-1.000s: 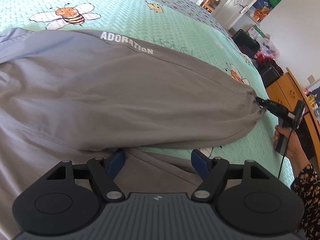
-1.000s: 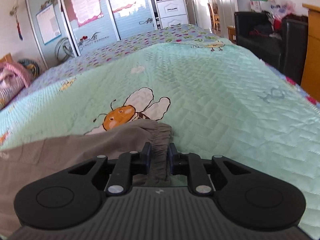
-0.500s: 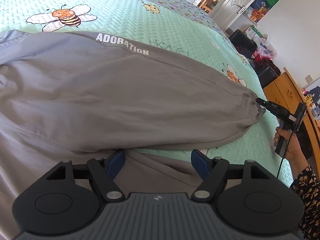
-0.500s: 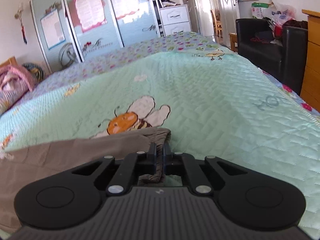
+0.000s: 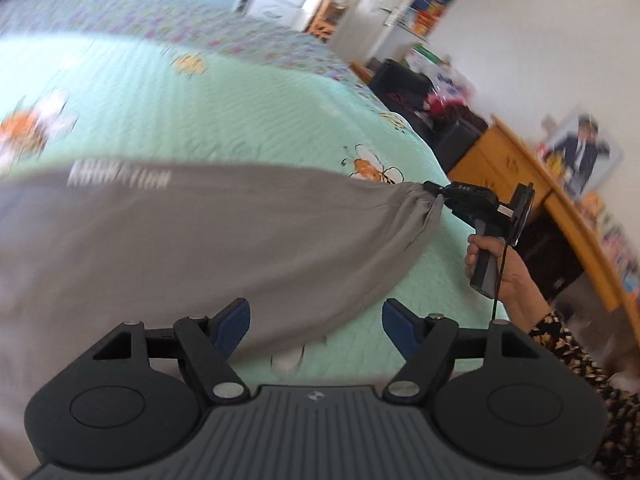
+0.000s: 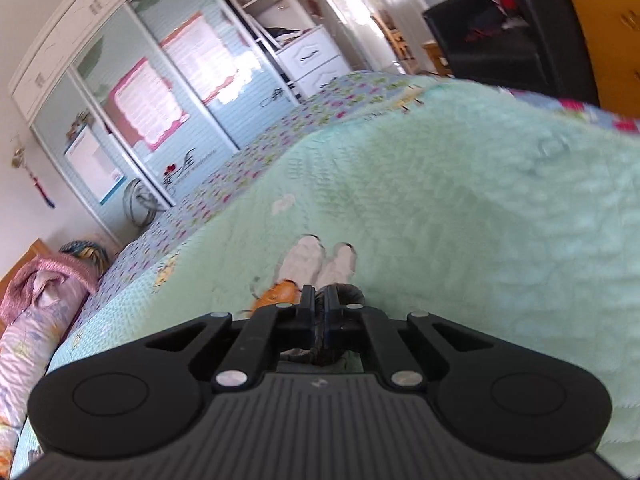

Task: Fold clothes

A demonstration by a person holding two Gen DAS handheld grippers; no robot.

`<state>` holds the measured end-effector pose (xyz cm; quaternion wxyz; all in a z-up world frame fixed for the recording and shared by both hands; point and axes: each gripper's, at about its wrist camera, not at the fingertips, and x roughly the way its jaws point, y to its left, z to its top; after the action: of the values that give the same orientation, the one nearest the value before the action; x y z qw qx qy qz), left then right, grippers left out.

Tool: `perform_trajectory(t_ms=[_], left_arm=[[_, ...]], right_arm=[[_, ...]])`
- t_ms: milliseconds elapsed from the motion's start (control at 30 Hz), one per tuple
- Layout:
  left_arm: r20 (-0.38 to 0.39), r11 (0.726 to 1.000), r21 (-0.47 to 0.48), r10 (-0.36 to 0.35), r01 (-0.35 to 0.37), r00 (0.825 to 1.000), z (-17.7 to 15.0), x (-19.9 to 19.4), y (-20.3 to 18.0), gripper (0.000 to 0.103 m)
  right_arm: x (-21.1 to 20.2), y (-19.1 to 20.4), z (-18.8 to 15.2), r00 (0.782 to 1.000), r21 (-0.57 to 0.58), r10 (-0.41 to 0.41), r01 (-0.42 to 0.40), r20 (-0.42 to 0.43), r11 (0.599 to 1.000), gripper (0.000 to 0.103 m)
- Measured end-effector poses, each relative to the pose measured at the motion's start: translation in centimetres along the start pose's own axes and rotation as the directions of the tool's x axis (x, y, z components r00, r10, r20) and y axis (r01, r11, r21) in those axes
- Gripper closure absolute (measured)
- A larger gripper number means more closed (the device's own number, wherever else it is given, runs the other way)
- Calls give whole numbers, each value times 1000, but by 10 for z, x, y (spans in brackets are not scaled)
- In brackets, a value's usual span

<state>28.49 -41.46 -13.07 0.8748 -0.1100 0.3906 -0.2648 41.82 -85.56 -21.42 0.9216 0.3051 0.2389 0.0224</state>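
Lifted and tilted since a second ago: left wrist view now takes in more of the room, and the grey cotton trousers with white lettering point(image 5: 208, 240) no longer sag over the quilt at their far end but rise to a pinched point. Closed further on the gathered cuff point(image 5: 424, 204) within that second: right gripper point(image 5: 434, 191), now clamped tight on the bunched elastic hem, seen from the left wrist camera as a black tool gripped by a hand point(image 5: 496, 264) with a patterned sleeve behind it. Same pinch seen close in the right wrist view point(image 6: 320, 312): dark fabric squeezed between the two black fingers, a fold of cuff point(image 6: 348, 293) curling out just to the right of them. Spread wide and holding nothing: left gripper point(image 5: 316, 320), blue pads apart, one pad point(image 5: 232, 320) just over the near edge of the trouser leg, the other over bare quilt. Stretched across the mint-green quilted bedspread with bee prints point(image 5: 160, 112): the trouser leg, running from the left edge of the view to the raised cuff near the bed's right side. Blurred throughout, the left view.
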Motion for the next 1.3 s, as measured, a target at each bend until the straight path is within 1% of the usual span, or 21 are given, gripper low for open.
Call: perform_trajectory(t_ms=[100, 200, 267, 300, 367, 500, 567, 667, 733, 767, 800, 833, 933, 967, 1033, 1067, 1100, 1167, 1233, 1267, 1300], left_arm=[[14, 996, 90, -7, 6, 1000, 23, 35, -22, 27], [-6, 994, 105, -25, 26, 1000, 45, 83, -33, 27], [-23, 995, 95, -36, 38, 999, 57, 118, -40, 28], [-33, 995, 88, -45, 48, 998, 62, 136, -44, 28], [-65, 993, 57, -101, 105, 993, 67, 162, -51, 29], [-130, 975, -15, -221, 221, 967, 75, 212, -66, 30], [-173, 971, -41, -239, 235, 955, 78, 236, -69, 30], [-241, 969, -80, -245, 232, 939, 87, 272, -64, 33], [-239, 978, -82, -209, 194, 948, 100, 286, -57, 41], [-233, 982, -81, -184, 170, 955, 107, 292, -54, 50], [-224, 986, -69, -161, 149, 961, 115, 296, -51, 50], [-214, 990, -51, -138, 129, 967, 124, 300, -50, 50], [-183, 998, 51, -14, 23, 983, 140, 317, -49, 54], [-170, 997, 79, 20, -6, 985, 144, 323, -50, 56], [-148, 991, 118, 85, -68, 985, 152, 329, -56, 58], [-138, 987, 136, 105, -86, 985, 154, 329, -60, 58], [-119, 982, 161, 122, -102, 985, 155, 327, -65, 58], [-85, 967, 226, 141, -119, 986, 151, 315, -77, 58], [-77, 952, 300, 88, -61, 993, 142, 297, -93, 56], [-89, 934, 358, 51, -16, 995, 133, 287, -103, 51], [-106, 902, 431, 31, 18, 994, 123, 280, -115, 46]], right_arm=[[3, -25, -14, 999, 105, 23, -27, 41, 994, 98], [-3, -46, -20, 987, 189, 77, -102, 138, 977, 100], [-4, -57, -19, 983, 243, 95, -132, 155, 961, 100], [-2, -60, -18, 984, 255, 101, -136, 146, 957, 100], [1, -60, -16, 986, 244, 113, -139, 121, 960, 100], [-4, -51, -12, 970, 186, 225, -238, 86, 953, 100], [-8, -46, -7, 957, 157, 286, -291, 58, 944, 100], [-5, -42, -5, 950, 140, 311, -309, 11, 941, 95], [-2, -46, -5, 962, 173, 271, -263, -24, 949, 93], [-2, -49, -3, 960, 192, 277, -265, -37, 945, 92], [-3, -49, -2, 958, 192, 284, -271, -45, 943, 87], [-5, -48, 0, 959, 172, 278, -265, -54, 949, 79], [-11, -44, 6, 970, 119, 232, -222, -74, 968, 72], [-14, -43, 7, 973, 109, 217, -208, -78, 972, 69], [-19, -40, 9, 978, 74, 190, -184, -83, 980, 51], [-21, -39, 10, 981, 55, 176, -171, -84, 984, 48], [-23, -38, 11, 977, 47, 193, -189, -93, 981, 48], [-25, -36, 13, 966, 23, 229, -228, -121, 973, 48], [-26, -30, 14, 962, -30, 227, -234, -152, 972, 48], [-27, -27, 14, 962, -70, 216, -230, -169, 971, 48], [-30, -26, 13, 962, -98, 208, -227, -177, 969, 48]])
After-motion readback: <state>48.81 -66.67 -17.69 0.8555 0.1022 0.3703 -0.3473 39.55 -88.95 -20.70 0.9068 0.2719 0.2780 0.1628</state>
